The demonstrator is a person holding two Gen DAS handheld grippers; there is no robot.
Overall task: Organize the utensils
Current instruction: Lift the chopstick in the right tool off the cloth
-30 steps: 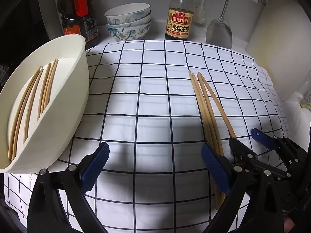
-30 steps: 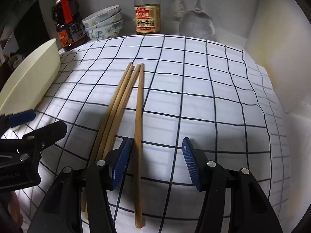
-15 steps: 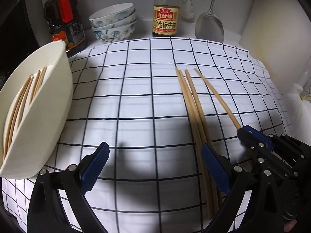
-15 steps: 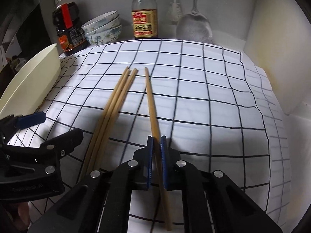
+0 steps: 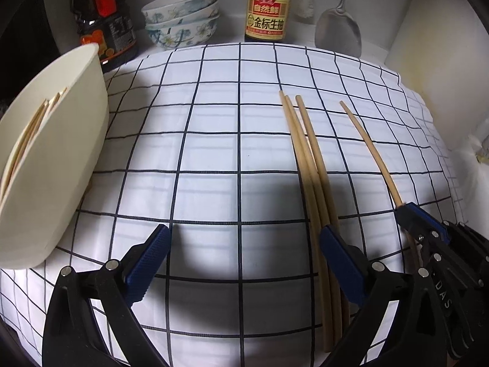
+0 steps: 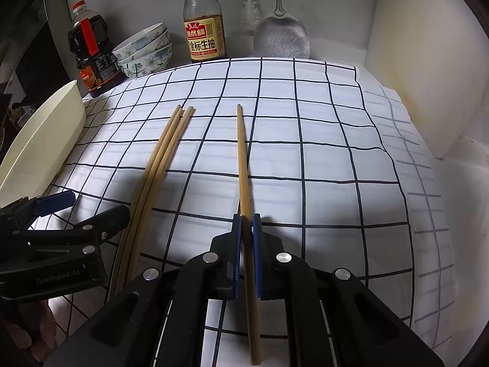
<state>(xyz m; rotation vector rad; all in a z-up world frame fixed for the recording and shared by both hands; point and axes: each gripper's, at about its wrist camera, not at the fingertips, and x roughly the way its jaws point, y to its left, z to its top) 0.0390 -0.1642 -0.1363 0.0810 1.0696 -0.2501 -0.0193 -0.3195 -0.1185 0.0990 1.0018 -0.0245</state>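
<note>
Now the right hand-held gripper (image 6: 247, 223), low in the middle of the right wrist view, is clenched on a single chopstick (image 6: 243, 159), its blue pads pressed against the stick's two sides; the jaws have just finished closing on it. That chopstick runs from below the pads up toward the centre of the frame, lying apart from the other three chopsticks (image 6: 159, 159), which rest side by side on the checked cloth (image 6: 321, 159) to its left. In the left wrist view the left hand-held gripper (image 5: 244, 244) stands released, its two blue pads wide apart at the bottom of the frame with only cloth between them; the three chopsticks pass just behind the pad on the right of the frame, and whether they touch it cannot be told. A cream tub (image 5: 61, 168) sits at the left edge of that view, tilted, with more chopsticks (image 5: 33, 125) lying inside it. Along the top of the frame, beyond the cloth, stand a dark sauce jug (image 5: 104, 21), a stack of flowered bowls (image 5: 183, 15), a labelled sauce bottle (image 5: 267, 12) and a metal spatula (image 5: 337, 30) leaning at the wall.
</note>
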